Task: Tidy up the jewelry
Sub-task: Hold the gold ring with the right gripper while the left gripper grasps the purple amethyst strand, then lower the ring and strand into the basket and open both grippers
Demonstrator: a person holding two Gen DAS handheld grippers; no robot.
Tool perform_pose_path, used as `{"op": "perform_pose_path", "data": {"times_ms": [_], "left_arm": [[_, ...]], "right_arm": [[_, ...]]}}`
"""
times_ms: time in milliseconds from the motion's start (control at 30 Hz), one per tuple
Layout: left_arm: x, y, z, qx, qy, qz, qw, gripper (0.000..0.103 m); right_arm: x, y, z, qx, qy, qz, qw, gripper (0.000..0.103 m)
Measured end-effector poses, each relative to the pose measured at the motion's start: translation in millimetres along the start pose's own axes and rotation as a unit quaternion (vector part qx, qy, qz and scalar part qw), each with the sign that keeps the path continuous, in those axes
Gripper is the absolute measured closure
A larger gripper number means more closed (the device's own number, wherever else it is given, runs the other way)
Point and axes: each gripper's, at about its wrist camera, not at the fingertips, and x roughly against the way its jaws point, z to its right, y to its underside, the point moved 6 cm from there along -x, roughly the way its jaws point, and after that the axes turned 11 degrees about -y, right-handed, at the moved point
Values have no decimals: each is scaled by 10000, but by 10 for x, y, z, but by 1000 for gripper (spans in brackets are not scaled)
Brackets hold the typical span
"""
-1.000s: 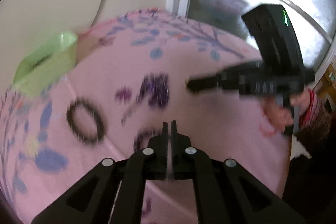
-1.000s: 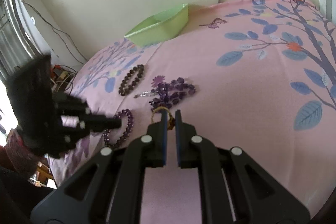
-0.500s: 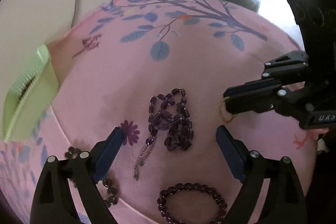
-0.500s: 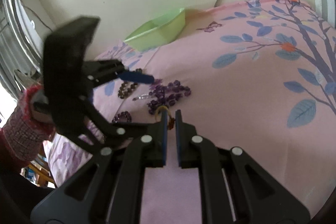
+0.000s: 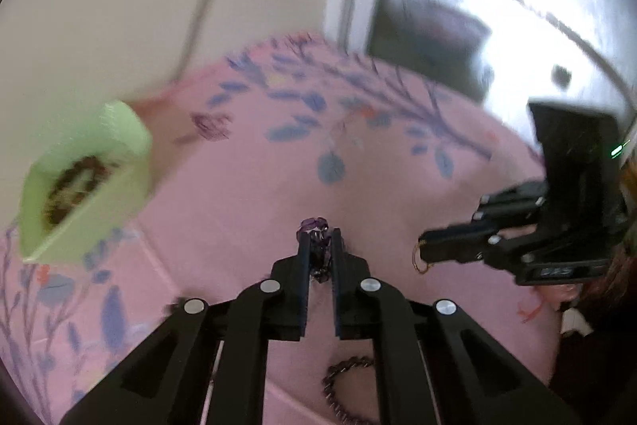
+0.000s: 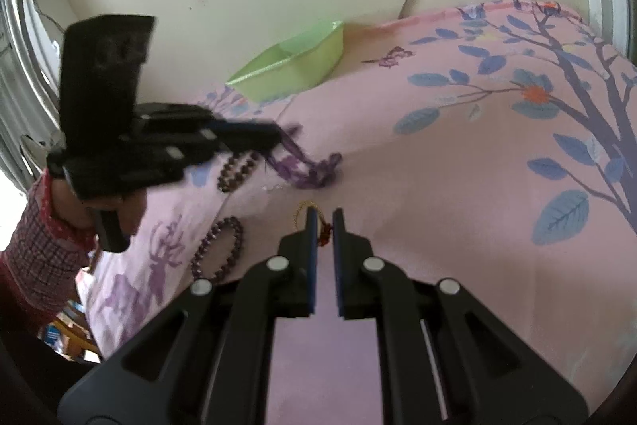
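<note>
My left gripper [image 5: 318, 239] is closing on a purple bead necklace [image 5: 318, 253], which sits pinched between its pads. In the right wrist view the left gripper [image 6: 274, 137] holds one end up while the rest of the necklace [image 6: 306, 170] trails onto the pink cloth. My right gripper [image 6: 321, 216] is shut on a thin gold bracelet [image 6: 304, 212] with a small red charm; it also shows as the right gripper [image 5: 423, 253] with the gold loop [image 5: 420, 263] hanging below. A light green box [image 5: 85, 182] at the left holds a dark bead bracelet [image 5: 73, 186].
A pink cloth [image 6: 438, 186] with a blue tree print covers the table. A dark brown bead bracelet [image 6: 237, 170] and a purple bead bracelet [image 6: 219, 251] lie on it. The green box [image 6: 294, 66] stands by the cream wall. A window is at the far right.
The left gripper opened wide over the purple necklace, then closed on it and rose, swinging toward the green box. The right gripper kept still with the gold bracelet.
</note>
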Motion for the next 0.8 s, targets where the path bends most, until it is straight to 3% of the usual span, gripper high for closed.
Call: {"op": "perform_pose_path", "data": {"times_ms": [267, 533, 667, 800], "left_arm": [[706, -137, -560, 554, -280, 697, 9956, 86], [1260, -653, -1213, 829, -882, 1301, 9841, 86], [1283, -928, -1516, 984, -1088, 1411, 9791, 86], [861, -960, -1794, 1213, -1105, 1189, 9793, 86]], "right_arm": [[44, -495, -311, 249, -330, 323, 9986, 96], [-263, -1436, -671, 833, -677, 342, 9936, 96], [-695, -1823, -689, 876, -647, 202, 9939, 96], [-1212, -1927, -522, 833, -415, -85, 9956, 96]]}}
